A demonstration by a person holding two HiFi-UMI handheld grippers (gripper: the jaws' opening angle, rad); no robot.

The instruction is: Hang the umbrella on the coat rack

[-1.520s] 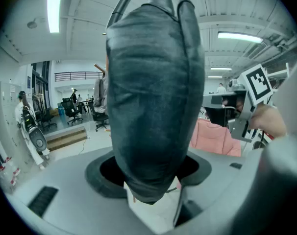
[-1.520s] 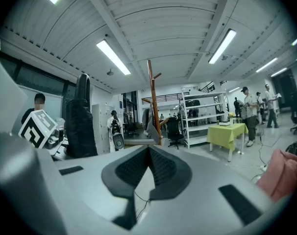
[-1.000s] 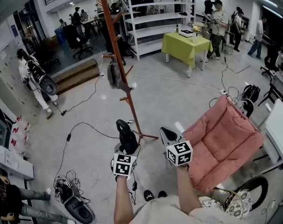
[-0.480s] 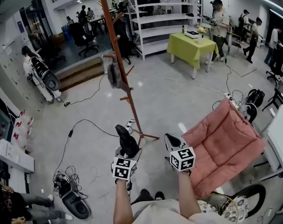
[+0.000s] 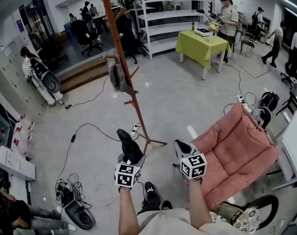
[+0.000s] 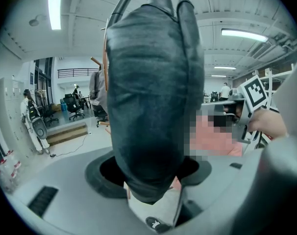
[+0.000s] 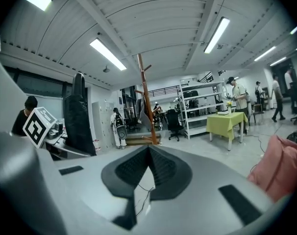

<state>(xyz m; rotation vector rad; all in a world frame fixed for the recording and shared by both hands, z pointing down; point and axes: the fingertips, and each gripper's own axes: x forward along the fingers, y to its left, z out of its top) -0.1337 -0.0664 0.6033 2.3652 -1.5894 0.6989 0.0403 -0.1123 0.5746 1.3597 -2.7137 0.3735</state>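
Note:
A folded black umbrella (image 5: 125,140) stands upright in my left gripper (image 5: 130,159), which is shut on its lower part. In the left gripper view the umbrella (image 6: 151,97) fills the middle and hides the jaws' pads. The coat rack (image 5: 123,67) is a tall orange-brown pole with pegs, just beyond the umbrella. A grey bag (image 5: 116,77) hangs from one peg. The rack's feet (image 5: 151,142) rest on the floor between the two grippers. My right gripper (image 5: 180,146) is to the right of the umbrella, apart from it. Its jaws (image 7: 147,155) are shut with nothing in them.
A pink cushioned chair (image 5: 236,151) stands close on the right. Cables (image 5: 85,129) trail over the floor to the left, with a black device (image 5: 77,212) near my feet. Farther off are a yellow-green table (image 5: 200,45), white shelving (image 5: 163,13) and several people.
Both grippers sit a little lower in the head view, the right one most. The umbrella stays gripped. A shoe now shows between the arms.

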